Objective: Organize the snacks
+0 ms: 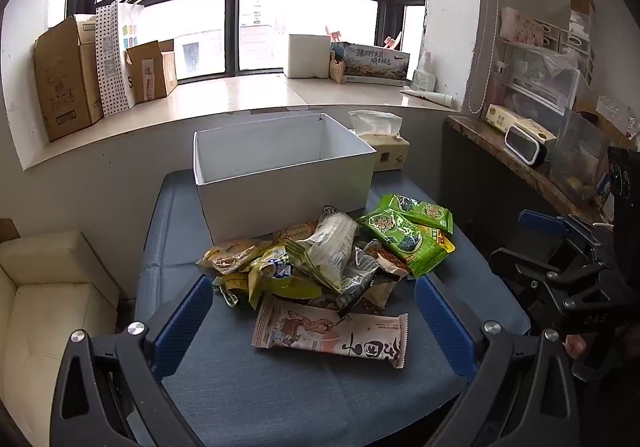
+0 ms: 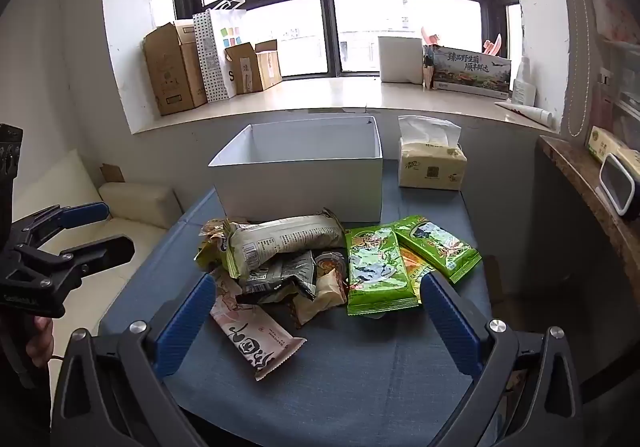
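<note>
A heap of snack packets (image 1: 320,263) (image 2: 280,259) lies on a blue cloth table (image 1: 280,399) (image 2: 360,379), in front of a white open box (image 1: 280,171) (image 2: 304,171) whose visible inside is bare. A pink packet (image 1: 332,331) (image 2: 256,335) lies nearest me; green packets (image 1: 404,235) (image 2: 376,271) lie at the heap's right. My left gripper (image 1: 314,323) hovers open over the near table edge, the pink packet seen between its blue fingers without touching. My right gripper (image 2: 318,321) is open too, nothing held. Each gripper also shows in the other's view (image 1: 532,239) (image 2: 96,231).
A tissue pack (image 1: 384,147) (image 2: 432,163) stands right of the box. Behind is a windowsill with cardboard boxes (image 1: 68,79) (image 2: 176,67) and a printed carton (image 2: 472,69). A cream sofa (image 1: 44,307) sits left, a wooden shelf (image 1: 520,167) with clutter right.
</note>
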### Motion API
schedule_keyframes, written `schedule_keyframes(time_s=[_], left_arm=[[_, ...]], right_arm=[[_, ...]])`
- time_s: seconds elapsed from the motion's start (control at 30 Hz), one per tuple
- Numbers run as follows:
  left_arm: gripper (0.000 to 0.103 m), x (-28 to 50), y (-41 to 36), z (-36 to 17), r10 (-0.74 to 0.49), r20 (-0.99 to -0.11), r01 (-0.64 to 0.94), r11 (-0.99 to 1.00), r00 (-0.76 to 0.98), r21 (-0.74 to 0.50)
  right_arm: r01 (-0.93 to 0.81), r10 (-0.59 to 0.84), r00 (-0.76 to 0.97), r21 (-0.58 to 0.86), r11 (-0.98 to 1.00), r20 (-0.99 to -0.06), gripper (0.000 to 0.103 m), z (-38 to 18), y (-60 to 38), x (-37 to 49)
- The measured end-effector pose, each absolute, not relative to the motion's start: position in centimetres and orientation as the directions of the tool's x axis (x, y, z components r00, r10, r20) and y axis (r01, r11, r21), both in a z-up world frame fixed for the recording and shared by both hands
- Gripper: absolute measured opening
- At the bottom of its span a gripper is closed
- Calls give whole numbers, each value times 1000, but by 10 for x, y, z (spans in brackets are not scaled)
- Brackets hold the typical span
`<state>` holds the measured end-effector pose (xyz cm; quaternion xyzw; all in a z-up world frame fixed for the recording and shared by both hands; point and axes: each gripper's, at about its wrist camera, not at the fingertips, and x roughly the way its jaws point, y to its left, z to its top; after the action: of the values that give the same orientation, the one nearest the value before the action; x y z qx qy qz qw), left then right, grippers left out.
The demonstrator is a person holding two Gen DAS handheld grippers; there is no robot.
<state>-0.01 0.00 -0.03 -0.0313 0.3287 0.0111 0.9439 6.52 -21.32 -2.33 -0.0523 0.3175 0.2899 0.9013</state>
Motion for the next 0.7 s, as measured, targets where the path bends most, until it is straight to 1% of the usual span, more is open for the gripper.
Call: schedule_keyframes(time_s=[0.07,0.7], left_arm=[[103,0,1,0,-14,-624,-36,997,781,-68],[103,0,-2,0,-18,-628,-32,997,778,-69]], right_arm=[[-555,500,614,117,824,-611,103,-21,-214,66],[-559,494,615,102,823,-615,103,-27,-215,65]])
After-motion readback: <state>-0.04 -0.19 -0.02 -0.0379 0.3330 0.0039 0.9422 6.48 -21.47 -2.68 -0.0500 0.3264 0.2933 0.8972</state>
